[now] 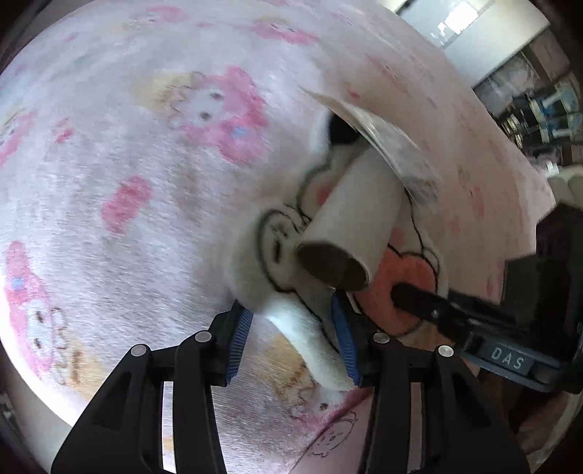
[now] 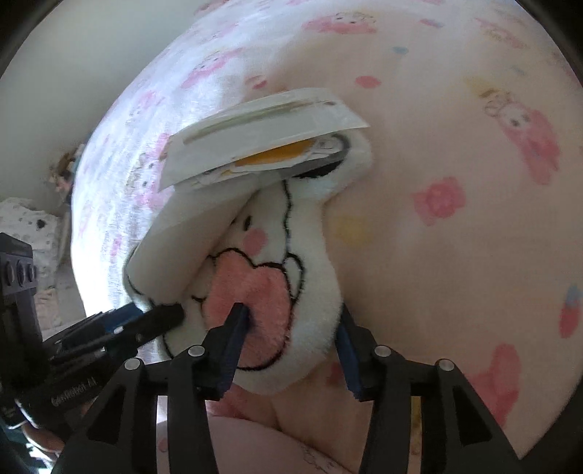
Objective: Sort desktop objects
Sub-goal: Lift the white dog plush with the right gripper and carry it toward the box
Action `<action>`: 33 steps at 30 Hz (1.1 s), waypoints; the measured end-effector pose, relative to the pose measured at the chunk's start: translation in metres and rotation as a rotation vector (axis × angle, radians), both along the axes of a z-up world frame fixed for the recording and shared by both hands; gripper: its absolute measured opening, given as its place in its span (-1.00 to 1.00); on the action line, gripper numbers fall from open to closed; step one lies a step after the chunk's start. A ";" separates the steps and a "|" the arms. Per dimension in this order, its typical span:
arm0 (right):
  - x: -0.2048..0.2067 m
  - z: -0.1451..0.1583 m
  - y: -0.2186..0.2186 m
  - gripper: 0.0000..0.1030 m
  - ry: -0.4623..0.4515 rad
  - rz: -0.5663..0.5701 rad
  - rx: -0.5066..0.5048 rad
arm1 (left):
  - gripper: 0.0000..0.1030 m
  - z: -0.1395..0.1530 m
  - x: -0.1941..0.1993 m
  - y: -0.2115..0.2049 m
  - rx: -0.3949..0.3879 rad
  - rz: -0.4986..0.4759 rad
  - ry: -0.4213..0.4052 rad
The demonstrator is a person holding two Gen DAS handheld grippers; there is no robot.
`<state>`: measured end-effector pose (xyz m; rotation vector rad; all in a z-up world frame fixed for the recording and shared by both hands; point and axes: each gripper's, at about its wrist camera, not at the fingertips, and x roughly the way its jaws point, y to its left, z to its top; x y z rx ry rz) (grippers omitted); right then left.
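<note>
2 wrist views, same plush pouch (image 1: 291, 233) on the pink cartoon-print blanket (image 1: 127, 164).

Left wrist view: left gripper (image 1: 291, 342) jaws stand moderately apart; the pouch's white edge runs between the blue pads (image 1: 240, 339), leaning on the right pad and clear of the left. A white roll (image 1: 360, 215) with a dark open end lies on the pouch, under a tilted card packet (image 1: 386, 142). Right gripper (image 1: 419, 295) enters from the right, 1 black finger on the orange patch.

Right wrist view: right gripper (image 2: 288, 346) jaws are narrow and straddle the pouch's rim, the left finger lying on the pink patch; a firm grip cannot be told. This view shows the packet's yellow printing (image 2: 269, 155) and the embroidered face; the roll's open end is hidden. Left gripper (image 2: 160, 317) reaches the pouch's left edge.

Room: pale wall (image 2: 73, 73) behind the blanket in the right view; a bright window (image 1: 452, 25) and cluttered shelves (image 1: 539, 109) in the left view.
</note>
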<state>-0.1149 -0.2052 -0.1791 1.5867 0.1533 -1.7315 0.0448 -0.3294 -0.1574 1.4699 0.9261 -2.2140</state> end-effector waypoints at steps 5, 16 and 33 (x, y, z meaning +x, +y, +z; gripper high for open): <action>0.003 0.023 0.012 -0.75 0.017 -0.013 -0.098 | -0.12 0.013 0.015 -0.013 -0.037 0.103 0.021; 0.013 0.083 0.093 -0.77 0.103 -0.171 -0.191 | 0.07 0.005 0.002 0.024 0.113 -0.108 0.063; 0.016 0.050 0.075 -0.79 0.090 -0.156 -0.071 | -0.78 0.025 -0.025 0.068 0.271 -0.235 0.138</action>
